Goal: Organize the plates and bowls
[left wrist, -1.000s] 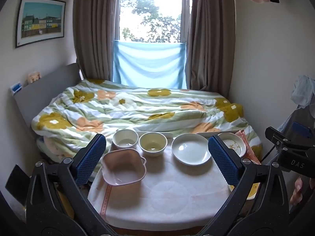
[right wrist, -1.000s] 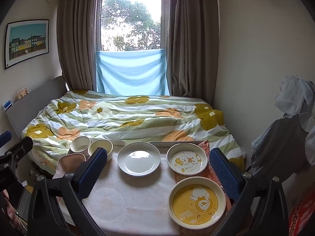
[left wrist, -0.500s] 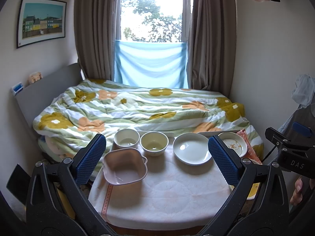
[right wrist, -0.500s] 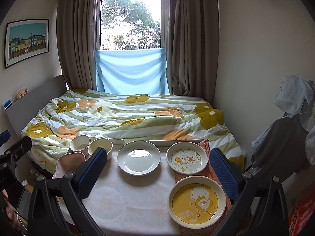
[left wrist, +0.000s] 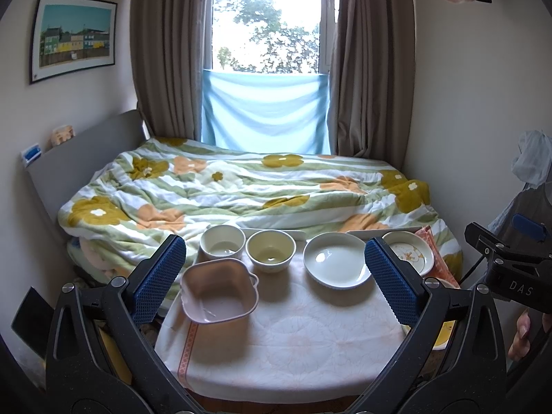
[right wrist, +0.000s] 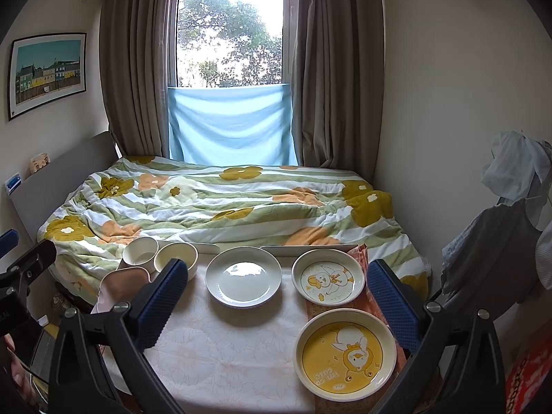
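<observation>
**Both grippers up over the table, nothing in hand**

My left gripper (left wrist: 274, 277) hangs above the near side of the table (left wrist: 293, 338), jaws spread wide, blue pads (left wrist: 159, 277) well apart and closed on nothing. Between those pads I see the whole left half of the spread: a pink square bowl (left wrist: 219, 291) nearest me at the table's left edge, a white bowl (left wrist: 222, 243) just behind it, and a cream bowl (left wrist: 271, 251) right beside that one, the two nearly touching. To the right of them sits a plain white plate (left wrist: 338, 260) on the pale cloth.

My right gripper (right wrist: 276, 302) is open just as wide, also holding nothing. From here the white plate (right wrist: 243, 276) sits centre, the small duck plate (right wrist: 328, 277) just to its right, and the big yellow duck plate (right wrist: 346, 353) nearest me, in front of the small one. Both duck plates rest on an orange patterned mat (right wrist: 371, 305). The two round bowls (right wrist: 176, 257) show at the far left, the cream one partly behind my left pad (right wrist: 159, 302).

Every dish sits separately; nothing is stacked. Behind the table lies the bed with its flowered quilt (right wrist: 224, 203), then the blue cloth (right wrist: 231, 126) under the window.
</observation>
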`<state>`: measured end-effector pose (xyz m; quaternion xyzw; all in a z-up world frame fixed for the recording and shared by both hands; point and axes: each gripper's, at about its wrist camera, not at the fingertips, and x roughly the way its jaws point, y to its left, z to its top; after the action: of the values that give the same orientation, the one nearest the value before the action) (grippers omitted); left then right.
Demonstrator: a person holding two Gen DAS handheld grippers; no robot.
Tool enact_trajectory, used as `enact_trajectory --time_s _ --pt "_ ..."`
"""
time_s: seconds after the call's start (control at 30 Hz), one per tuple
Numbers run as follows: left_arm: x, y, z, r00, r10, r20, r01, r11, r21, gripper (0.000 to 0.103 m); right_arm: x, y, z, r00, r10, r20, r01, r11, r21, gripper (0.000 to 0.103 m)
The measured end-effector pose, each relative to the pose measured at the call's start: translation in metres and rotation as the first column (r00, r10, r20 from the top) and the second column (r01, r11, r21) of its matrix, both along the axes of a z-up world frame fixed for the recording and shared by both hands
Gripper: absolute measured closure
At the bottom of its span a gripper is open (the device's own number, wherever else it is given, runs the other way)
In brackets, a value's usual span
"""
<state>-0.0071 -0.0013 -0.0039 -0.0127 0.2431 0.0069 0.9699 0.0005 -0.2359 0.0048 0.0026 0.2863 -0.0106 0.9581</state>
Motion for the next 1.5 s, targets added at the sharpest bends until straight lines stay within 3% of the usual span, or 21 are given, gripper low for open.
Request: enact_trajectory --time_s 1.5 --pt "-0.0045 0.0096 -0.0025 1.0 0.009 0.001 -0.009 1.0 0.001 0.0 -0.0017 0.0017 -0.004 1.0 0.003 0.0 -0.003 1.0 0.004 0.0"
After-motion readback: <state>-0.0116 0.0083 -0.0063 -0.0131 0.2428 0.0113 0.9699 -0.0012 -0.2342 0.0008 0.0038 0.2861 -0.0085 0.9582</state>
